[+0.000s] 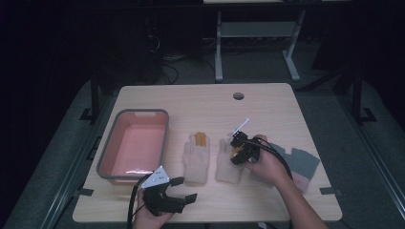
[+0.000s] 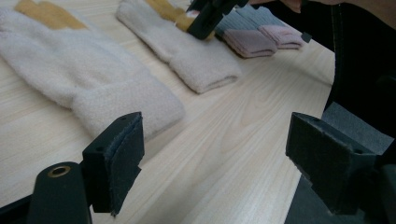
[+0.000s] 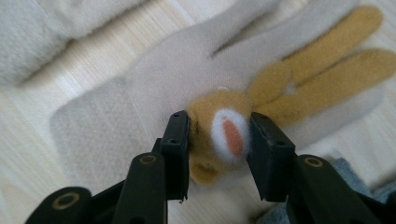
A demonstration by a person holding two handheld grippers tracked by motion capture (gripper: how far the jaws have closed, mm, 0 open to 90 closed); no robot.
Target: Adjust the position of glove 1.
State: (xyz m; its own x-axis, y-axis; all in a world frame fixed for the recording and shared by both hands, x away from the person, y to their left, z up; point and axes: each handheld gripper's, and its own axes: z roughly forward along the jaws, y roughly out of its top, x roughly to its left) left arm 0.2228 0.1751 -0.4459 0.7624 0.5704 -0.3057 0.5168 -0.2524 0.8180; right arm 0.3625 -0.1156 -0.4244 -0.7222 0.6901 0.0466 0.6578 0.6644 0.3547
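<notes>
**Inspector A:** Gripping a tan plush tuft (image 3: 219, 135) with a white and orange patch, the right gripper (image 3: 219, 154) has its jaws closed narrow on either side of it. That tuft sits on the right cream glove (image 1: 228, 164), which lies flat on the table (image 1: 286, 109) with its tan fingers pointing away from the person.

**Inspector B:** Noted. The left gripper (image 1: 184, 188) rests near the table's front edge, jaws spread wide and holding nothing; its own view shows bare wood between the pads.

**Inspector A:** Position of the other items?

**Inspector B:** The left cream glove (image 1: 197, 160) lies just beside the right one, not touching it, cuff toward the person. A grey and pink glove (image 1: 303, 164) lies partly under the right hand (image 1: 267, 164). The pink bin (image 1: 136, 143) stands at the table's left, apart from the gloves, near the left gripper.
</notes>
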